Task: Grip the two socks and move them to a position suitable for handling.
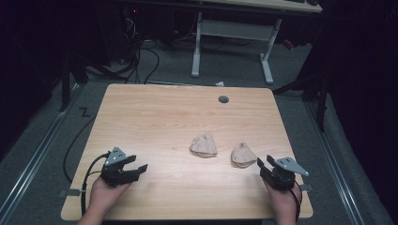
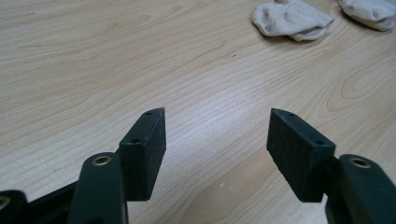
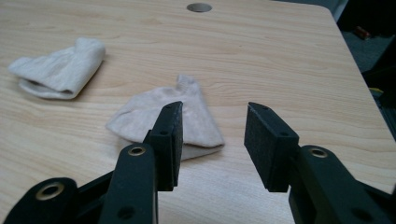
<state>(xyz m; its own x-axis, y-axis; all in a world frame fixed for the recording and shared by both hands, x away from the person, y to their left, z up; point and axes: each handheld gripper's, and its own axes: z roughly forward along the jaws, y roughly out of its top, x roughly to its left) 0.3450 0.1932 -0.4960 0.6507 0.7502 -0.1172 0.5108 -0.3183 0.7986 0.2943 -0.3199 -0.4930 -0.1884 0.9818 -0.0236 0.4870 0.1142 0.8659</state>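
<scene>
High view, table [image 1: 155, 117]: we see pale wood with a grey hole [image 1: 223, 99] at 12 o'clock.
Left gripper [image 1: 136, 169]: at 8 o'clock in our hand, jaws spread, nothing between them, over bare wood.
Right gripper [image 1: 263, 165]: at 4 o'clock, jaws wide apart and empty, just short of a sock.
Near sock [image 1: 243, 155]: at 5 o'clock, crumpled, by our right gripper.
Far sock [image 1: 203, 146]: near centre, beside the first, apart.
</scene>
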